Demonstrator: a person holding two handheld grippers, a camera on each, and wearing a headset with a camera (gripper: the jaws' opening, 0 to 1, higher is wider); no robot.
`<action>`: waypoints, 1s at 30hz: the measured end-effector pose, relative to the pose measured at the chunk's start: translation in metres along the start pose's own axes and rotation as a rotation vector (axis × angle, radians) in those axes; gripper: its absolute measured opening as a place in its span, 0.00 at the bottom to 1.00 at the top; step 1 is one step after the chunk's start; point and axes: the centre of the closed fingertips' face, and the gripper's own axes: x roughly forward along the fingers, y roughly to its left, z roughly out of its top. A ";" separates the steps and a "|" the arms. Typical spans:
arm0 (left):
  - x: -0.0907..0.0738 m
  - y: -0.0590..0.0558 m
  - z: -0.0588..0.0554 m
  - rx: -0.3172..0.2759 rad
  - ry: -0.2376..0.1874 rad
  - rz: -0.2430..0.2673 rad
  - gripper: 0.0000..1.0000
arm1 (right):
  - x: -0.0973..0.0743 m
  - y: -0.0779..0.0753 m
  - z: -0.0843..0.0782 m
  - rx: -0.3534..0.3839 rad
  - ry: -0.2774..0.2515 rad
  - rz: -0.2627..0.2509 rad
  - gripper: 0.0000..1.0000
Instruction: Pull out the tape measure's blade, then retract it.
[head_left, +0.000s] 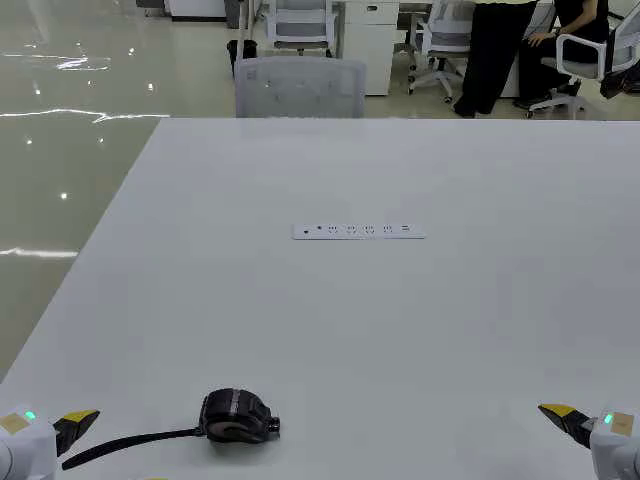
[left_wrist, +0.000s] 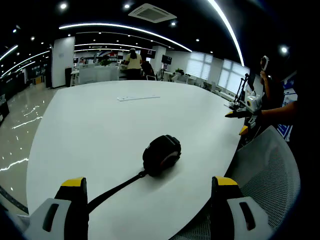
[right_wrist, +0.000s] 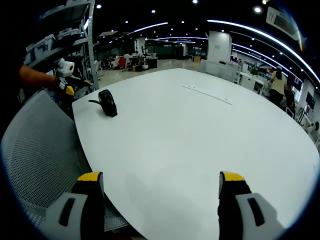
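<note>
Tape measure lies by the table's near edge, left of centre, blade not out; wrist strap trails toward left gripper, the nearer one, jaws wide, empty; right gripper also wide, empty, well apart.

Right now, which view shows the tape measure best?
Left gripper view: the tape measure sits close and near centre, its black case and strap clearly outlined on the white table. The head view shows it smaller, near the bottom edge. The right gripper view shows it far off, small, near the table's edge.
</note>
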 end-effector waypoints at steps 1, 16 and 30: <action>0.000 0.000 0.000 0.003 -0.001 0.001 1.00 | 0.000 0.000 -0.001 -0.001 0.000 0.002 0.97; -0.001 -0.006 -0.005 -0.019 -0.009 -0.010 1.00 | -0.002 -0.001 0.002 -0.016 0.001 0.010 0.98; 0.006 -0.010 -0.001 -0.010 -0.015 -0.024 1.00 | -0.002 -0.003 0.002 -0.017 0.001 0.007 0.98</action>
